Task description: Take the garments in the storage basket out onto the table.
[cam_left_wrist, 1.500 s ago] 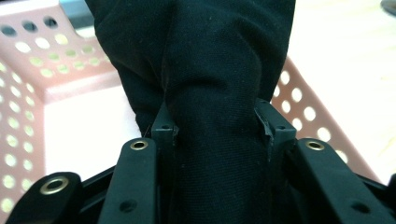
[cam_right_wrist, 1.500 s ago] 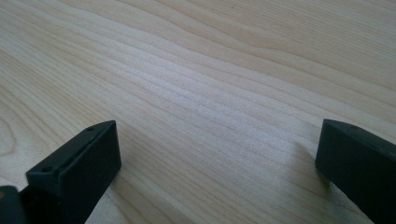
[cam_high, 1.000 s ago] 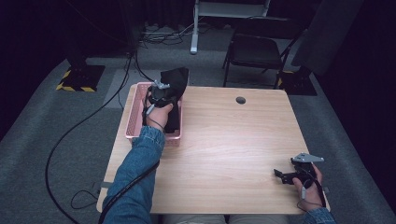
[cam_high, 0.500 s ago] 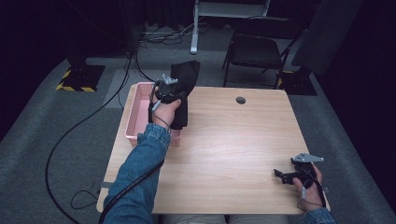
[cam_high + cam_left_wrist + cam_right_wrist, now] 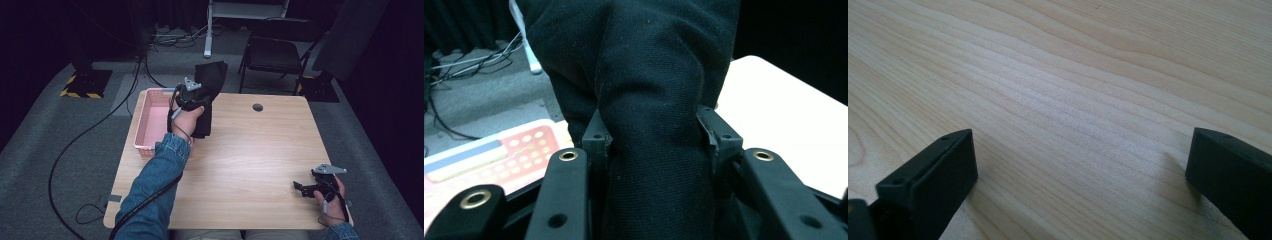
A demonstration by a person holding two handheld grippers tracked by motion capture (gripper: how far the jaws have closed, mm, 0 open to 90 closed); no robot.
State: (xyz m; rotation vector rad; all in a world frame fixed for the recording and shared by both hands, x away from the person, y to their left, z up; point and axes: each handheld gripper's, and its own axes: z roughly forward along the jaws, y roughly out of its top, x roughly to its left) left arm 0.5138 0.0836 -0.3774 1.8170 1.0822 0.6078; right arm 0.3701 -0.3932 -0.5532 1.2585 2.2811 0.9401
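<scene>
High view: a dark room with grey carpet, cables on the floor and a folding chair [image 5: 272, 55] behind a light wooden desk [image 5: 250, 150]. A pink basket [image 5: 150, 120] sits on the desk's far left corner. The left gripper [image 5: 192, 95] is held above the desk just beside the basket, with a black cloth [image 5: 209, 82] clamped in its jaws; the cloth stands up beyond the jaws and hangs down below them to the desk surface. The cloth is judged to be out of the basket, so the removal is largely done; setting it down on the open desk, and any spreading or folding, remains. The right gripper [image 5: 305, 187] rests near the front right edge of the desk, well apart from the cloth.

Left gripper view: the jaws are pressed in on a thick fold of the black cloth [image 5: 659, 100], which bulges up between them and rises ahead of them. The pink basket [image 5: 499, 160] lies below and to one side of the jaws, and the desk [image 5: 784, 120] to the other side.

Right gripper view: the jaws stand wide apart with nothing between them, their tips low over bare desk [image 5: 1073, 100]. This gripper is idle; judged, it would be needed once the cloth is laid down.
</scene>
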